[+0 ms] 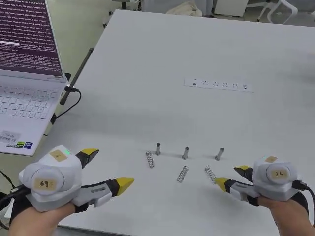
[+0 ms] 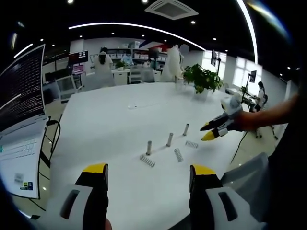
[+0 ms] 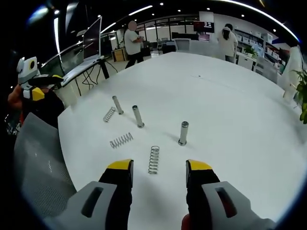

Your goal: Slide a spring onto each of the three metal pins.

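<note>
**White table [image 1: 206, 44]: nothing is fitted yet**

Three short metal pins stand upright in a row near the front edge of the table: the left pin [image 1: 158, 148], the middle pin [image 1: 185, 153] and the right pin [image 1: 219, 154]. All three are bare. Three springs lie flat just in front of them. The left spring [image 1: 149, 159] is just beside the left pin, the middle spring [image 1: 182, 173] is in front of the middle pin, and the right spring [image 1: 210, 173] is a little before the right pin.

In my judgement the task is at its very start. No spring is on a pin, so all three are left to do.

The right gripper [image 1: 230, 176] is low over the table with its jaws apart and empty. In the right gripper view the right spring lies just ahead of the gap between them, so this spring is probably the first to be picked. The left gripper [image 1: 108, 168] also has its jaws wide apart and holds nothing, well apart from the left spring.

Further out, an open laptop [image 1: 24, 73] with a cable [image 1: 69, 101] sits at the left edge, and a socket strip [image 1: 219, 85] lies behind the pins.
</note>
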{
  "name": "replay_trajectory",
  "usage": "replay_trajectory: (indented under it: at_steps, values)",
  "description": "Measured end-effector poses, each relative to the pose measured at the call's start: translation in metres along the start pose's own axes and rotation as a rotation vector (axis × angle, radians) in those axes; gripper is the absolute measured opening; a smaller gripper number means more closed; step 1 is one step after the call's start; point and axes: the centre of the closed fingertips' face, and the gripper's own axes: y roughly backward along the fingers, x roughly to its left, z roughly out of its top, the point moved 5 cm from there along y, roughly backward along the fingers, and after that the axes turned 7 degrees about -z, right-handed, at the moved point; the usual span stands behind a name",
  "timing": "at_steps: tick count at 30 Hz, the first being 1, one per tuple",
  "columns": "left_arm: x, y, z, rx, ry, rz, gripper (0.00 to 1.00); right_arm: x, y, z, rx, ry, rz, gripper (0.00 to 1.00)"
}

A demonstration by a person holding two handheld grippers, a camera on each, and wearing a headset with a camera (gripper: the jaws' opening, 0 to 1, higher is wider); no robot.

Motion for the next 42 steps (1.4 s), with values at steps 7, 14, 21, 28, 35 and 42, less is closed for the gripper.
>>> replay_trajectory:
  at_steps: [7, 14, 21, 28, 35, 42]
  values:
    - [0.002, 0.006, -0.002, 0.004, 0.006, 0.008, 0.65, -0.012, -0.016, 0.005, 0.008, -0.009, -0.020, 0.37]
    - [0.003, 0.010, -0.002, 0.012, -0.004, 0.013, 0.65, -0.019, -0.029, 0.009, 0.000, -0.036, -0.027, 0.33]
    - [0.004, 0.013, 0.001, 0.012, -0.008, 0.020, 0.65, -0.027, -0.042, 0.014, -0.006, -0.050, -0.036, 0.29]
    - [0.006, 0.015, 0.004, 0.014, -0.014, 0.024, 0.65, -0.029, -0.051, 0.021, -0.025, -0.061, -0.041, 0.25]
    - [0.008, 0.018, 0.004, 0.018, -0.014, 0.032, 0.64, -0.028, -0.056, 0.025, -0.040, -0.068, -0.039, 0.21]
    - [0.009, 0.018, 0.000, 0.027, -0.007, 0.037, 0.64, -0.027, -0.062, 0.025, -0.039, -0.052, -0.028, 0.19]
